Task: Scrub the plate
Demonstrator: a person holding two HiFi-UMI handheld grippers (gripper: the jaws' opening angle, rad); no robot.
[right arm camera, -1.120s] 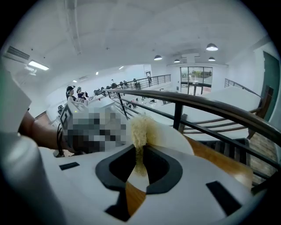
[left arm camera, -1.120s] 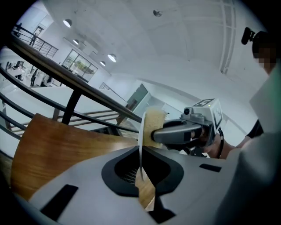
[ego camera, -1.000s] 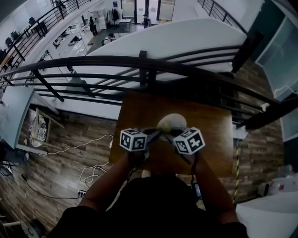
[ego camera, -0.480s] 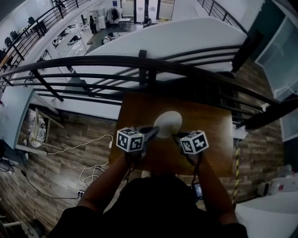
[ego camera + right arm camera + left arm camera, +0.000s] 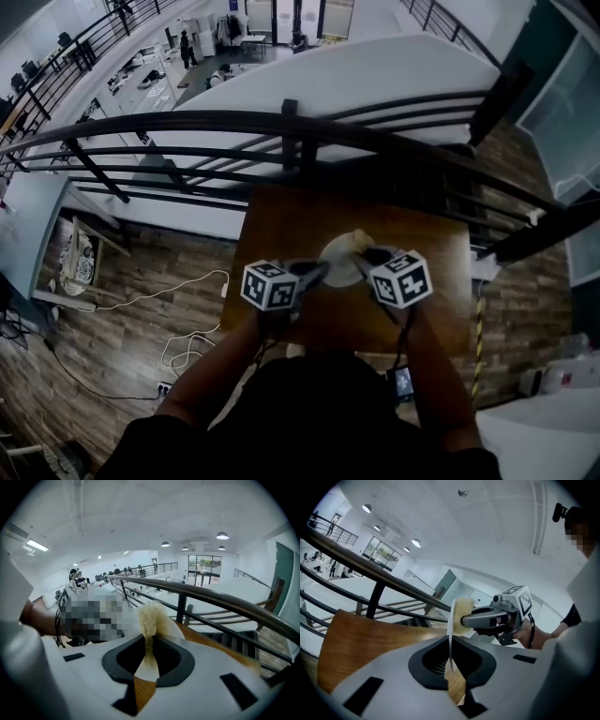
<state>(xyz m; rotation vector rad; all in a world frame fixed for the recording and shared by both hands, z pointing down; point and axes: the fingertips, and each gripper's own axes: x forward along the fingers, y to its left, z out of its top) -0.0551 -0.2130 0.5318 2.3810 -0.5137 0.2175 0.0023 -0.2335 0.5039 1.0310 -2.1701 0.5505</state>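
Observation:
A white plate (image 5: pixel 339 267) is held tilted over the wooden table (image 5: pixel 281 220). My left gripper (image 5: pixel 317 272) is shut on its near-left rim. In the left gripper view the plate (image 5: pixel 450 634) shows edge-on between the jaws of the left gripper (image 5: pixel 451 665). My right gripper (image 5: pixel 368 253) is shut on a yellow sponge (image 5: pixel 359 241) that presses on the plate's far right part. In the right gripper view the sponge (image 5: pixel 150 613) sticks out of the right gripper (image 5: pixel 149 653), with the plate (image 5: pixel 177 629) just behind it. The left gripper view shows the sponge (image 5: pixel 464 613) against the plate's face.
A dark metal railing (image 5: pixel 291 127) runs just past the table's far edge, with a drop to a lower floor behind it. Cables (image 5: pixel 187 314) lie on the wood floor to the left. The table's right half (image 5: pixel 431 300) is bare wood.
The right gripper drew the sponge back off the plate towards me, then pushed it forward onto the plate's far right part. The left gripper and the plate have hardly moved.

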